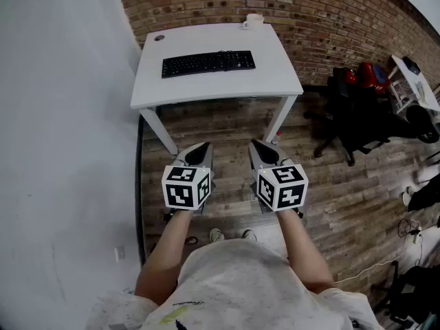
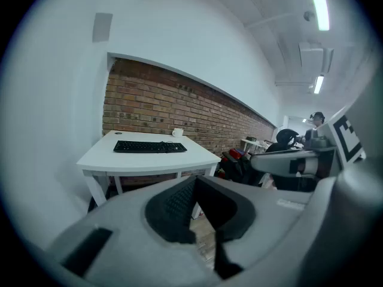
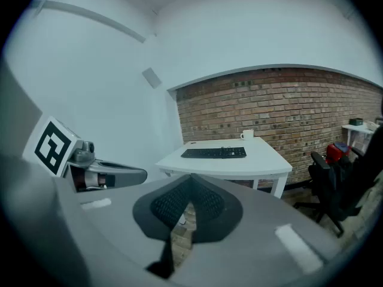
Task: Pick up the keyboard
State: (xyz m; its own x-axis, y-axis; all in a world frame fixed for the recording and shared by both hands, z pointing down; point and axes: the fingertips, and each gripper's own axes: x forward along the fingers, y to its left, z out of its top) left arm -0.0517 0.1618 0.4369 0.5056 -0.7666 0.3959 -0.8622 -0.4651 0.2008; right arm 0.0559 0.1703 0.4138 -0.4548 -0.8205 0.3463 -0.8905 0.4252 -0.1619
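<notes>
- Black, long and flat, one keyboard (image 1: 208, 63) lies lengthwise on the far half of the white table (image 1: 275, 81). It is well apart from both of my grippers, and nothing touches it.
- Smooth white tabletop with rounded corners. I count two slim white legs (image 1: 160, 133) in the head view.
- One white cup (image 1: 253, 21) sits at the far right corner of the top, close to the brick wall (image 1: 323, 12) with its rough red-brown courses.
- One small dark round spot (image 1: 159, 38) marks the far left corner. It is too small for me to name, possibly a cable hole.
- Left gripper (image 1: 199, 148): grey shell with dark ribbed pads. Its jaws are clenched tip to tip with nothing between them, and it is held short of the table's near edge.
- Right gripper (image 1: 258, 147): same build, with jaws likewise pressed together and empty. It sits beside the left one.
- Two cubes ride the grippers, the left cube (image 1: 185, 188) and the right cube (image 1: 282, 188). Each has white faces with black square patterns.
- Worn wooden planks make up the floor (image 1: 357, 184).
- One black office chair (image 1: 347, 126) stands right of the table, with something red (image 1: 371, 75) just beyond it.
- One plain pale wall (image 1: 62, 115) runs along the left.
</notes>
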